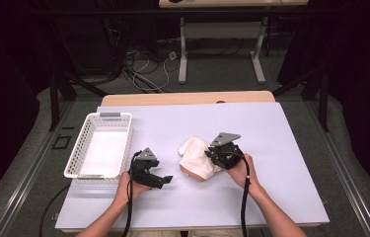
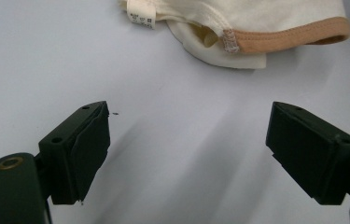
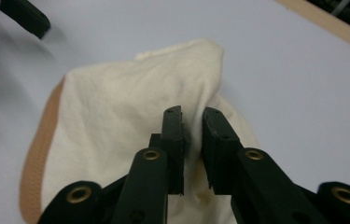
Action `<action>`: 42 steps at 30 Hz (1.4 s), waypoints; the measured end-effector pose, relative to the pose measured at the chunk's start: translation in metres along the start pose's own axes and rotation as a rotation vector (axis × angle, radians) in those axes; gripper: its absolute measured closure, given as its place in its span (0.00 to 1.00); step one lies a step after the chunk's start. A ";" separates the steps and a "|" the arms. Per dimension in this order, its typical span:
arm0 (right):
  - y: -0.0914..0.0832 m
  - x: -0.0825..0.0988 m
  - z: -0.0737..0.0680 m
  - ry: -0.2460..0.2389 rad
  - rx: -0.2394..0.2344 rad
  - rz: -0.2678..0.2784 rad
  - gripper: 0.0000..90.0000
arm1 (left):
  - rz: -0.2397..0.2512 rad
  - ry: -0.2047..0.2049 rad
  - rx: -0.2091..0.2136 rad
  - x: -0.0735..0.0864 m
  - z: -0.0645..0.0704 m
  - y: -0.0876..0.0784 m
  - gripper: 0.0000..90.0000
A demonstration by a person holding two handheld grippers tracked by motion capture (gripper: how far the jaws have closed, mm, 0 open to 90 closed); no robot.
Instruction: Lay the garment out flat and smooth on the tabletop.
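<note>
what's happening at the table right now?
A person holds a gripper in each hand over a table. The right gripper is pinched on a fold of a cream garment with a tan trim, bunched mid-table. The left gripper is open, jaws wide apart and holding nothing, pointed at the garment's edge. A white basket sits empty at the left.

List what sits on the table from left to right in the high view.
White basket → left gripper, fingers apart over bare table → cream garment → right gripper, fingers closed on the garment's right side.
</note>
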State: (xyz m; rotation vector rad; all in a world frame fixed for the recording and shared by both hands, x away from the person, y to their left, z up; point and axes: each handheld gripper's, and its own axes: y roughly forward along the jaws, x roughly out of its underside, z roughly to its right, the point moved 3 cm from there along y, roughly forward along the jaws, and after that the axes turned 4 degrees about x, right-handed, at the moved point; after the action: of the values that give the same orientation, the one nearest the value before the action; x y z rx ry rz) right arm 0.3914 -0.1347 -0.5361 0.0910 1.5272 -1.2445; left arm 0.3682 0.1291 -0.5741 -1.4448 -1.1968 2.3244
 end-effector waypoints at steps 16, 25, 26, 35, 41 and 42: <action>-0.006 -0.015 -0.046 -0.147 -0.105 -0.029 0.34 | 0.013 -0.011 -0.001 0.000 -0.001 -0.002 0.14; 0.017 -0.002 -0.059 -0.273 -0.042 -0.135 0.37 | 0.023 -0.011 -0.008 0.000 -0.001 -0.001 0.14; 0.017 0.000 -0.059 -0.271 -0.032 -0.139 0.44 | 0.021 -0.011 -0.008 0.000 -0.001 -0.001 0.14; 0.004 -0.004 -0.044 -0.207 -0.011 -0.042 0.96 | 0.014 -0.004 -0.004 0.000 0.003 0.002 0.16; -0.006 -0.013 -0.039 -0.137 -0.041 0.021 0.96 | 0.028 0.019 -0.014 -0.003 0.012 0.009 0.18; -0.006 -0.013 -0.039 -0.137 -0.041 0.021 0.96 | 0.028 0.021 -0.014 -0.003 0.014 0.011 0.18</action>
State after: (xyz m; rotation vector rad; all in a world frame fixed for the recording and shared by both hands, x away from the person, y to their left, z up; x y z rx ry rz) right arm 0.3661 -0.1025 -0.5287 -0.0050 1.4284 -1.1783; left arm 0.3614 0.1118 -0.5765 -1.4960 -1.1980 2.3173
